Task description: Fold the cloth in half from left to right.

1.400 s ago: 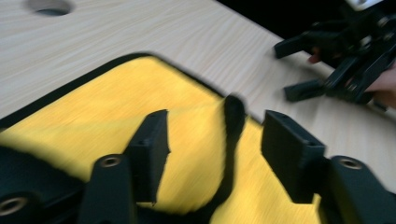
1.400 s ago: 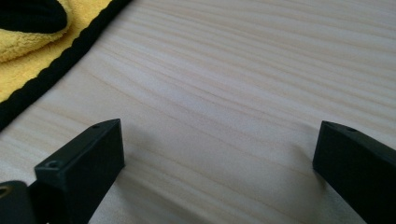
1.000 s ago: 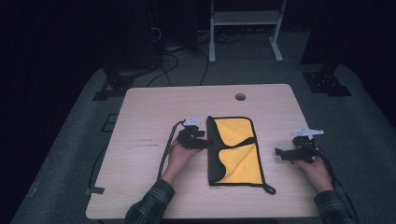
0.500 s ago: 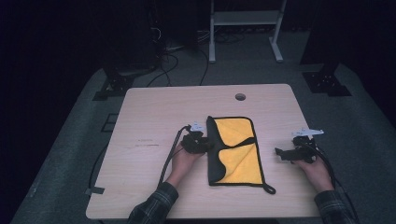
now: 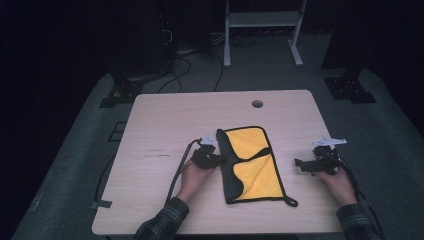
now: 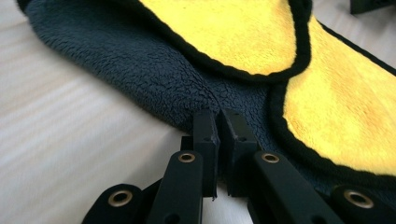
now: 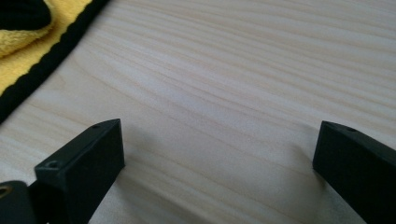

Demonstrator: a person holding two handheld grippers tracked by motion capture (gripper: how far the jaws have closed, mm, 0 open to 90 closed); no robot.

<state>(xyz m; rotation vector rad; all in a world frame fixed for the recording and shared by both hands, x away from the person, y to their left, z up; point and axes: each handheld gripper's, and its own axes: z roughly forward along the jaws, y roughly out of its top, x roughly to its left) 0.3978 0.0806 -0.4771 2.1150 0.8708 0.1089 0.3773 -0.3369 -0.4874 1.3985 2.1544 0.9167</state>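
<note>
A yellow cloth [image 5: 255,167] with black trim and a dark grey fleece back lies on the wooden table [image 5: 165,125], its left side folded over so the grey shows. My left gripper [image 5: 216,159] is at that grey left edge. Its jaws have just been closing, and in the left gripper view the left gripper [image 6: 219,114] pinches the grey fleece [image 6: 140,70] at its border. My right gripper [image 5: 300,164] rests low over bare wood to the right of the cloth. The right gripper [image 7: 219,140] stands open with nothing between its fingers; the cloth's trim [image 7: 18,60] lies off to one side.
A small round hole [image 5: 257,103] sits in the table behind the cloth. A black hanging loop [image 5: 291,202] sticks out at the cloth's near right corner. Cables trail from both grippers. Dark floor, cables and a white stand [image 5: 260,30] lie beyond the table.
The left hand has shifted a little right, up to the cloth's left edge, and its jaws have come together on the fleece. The right hand has not moved.
</note>
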